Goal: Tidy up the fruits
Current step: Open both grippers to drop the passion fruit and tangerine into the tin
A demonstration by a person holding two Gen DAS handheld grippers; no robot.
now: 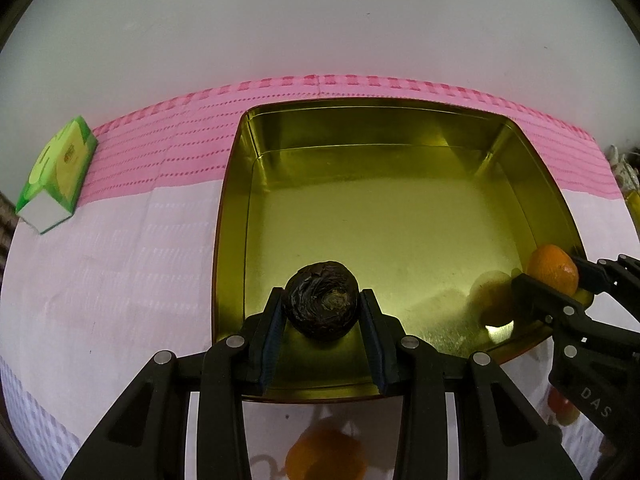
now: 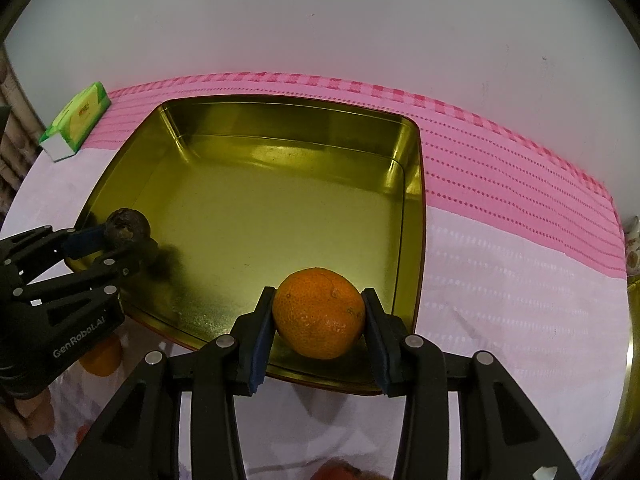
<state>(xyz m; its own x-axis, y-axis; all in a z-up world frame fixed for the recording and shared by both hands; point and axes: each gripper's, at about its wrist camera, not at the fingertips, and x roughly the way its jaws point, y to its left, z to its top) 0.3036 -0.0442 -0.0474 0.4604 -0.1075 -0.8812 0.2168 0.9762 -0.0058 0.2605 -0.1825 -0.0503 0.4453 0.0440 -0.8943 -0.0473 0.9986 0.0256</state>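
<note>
Fruits in both grippers, over a gold metal tin (image 1: 236, 200) with glossy square walls and rounded corners, set on a pink-and-white woven cloth (image 1: 120, 260). Left gripper (image 1: 322, 308) clamped on a dark, wrinkled round fruit (image 1: 320, 304), blue ribbed pads (image 1: 272, 344) pressing its sides, low over the tin's near left part. Right gripper (image 2: 320, 312) closed on a smooth, pitted orange (image 2: 320, 312) near the tin's right near corner. Whether either fruit touches the tin floor: hard to tell. Below the grippers, on the cloth in front of the tin, more orange fruit (image 1: 326, 456), blurred and half hidden behind the black linkages; another (image 2: 102, 358) tucked under the left gripper. Green tissue box (image 1: 56, 176) at far left on the cloth, well apart from the tin. Plain pale wall (image 1: 320, 20) behind. Something reddish (image 2: 340, 472) cut off at the bottom edge, unclear
</note>
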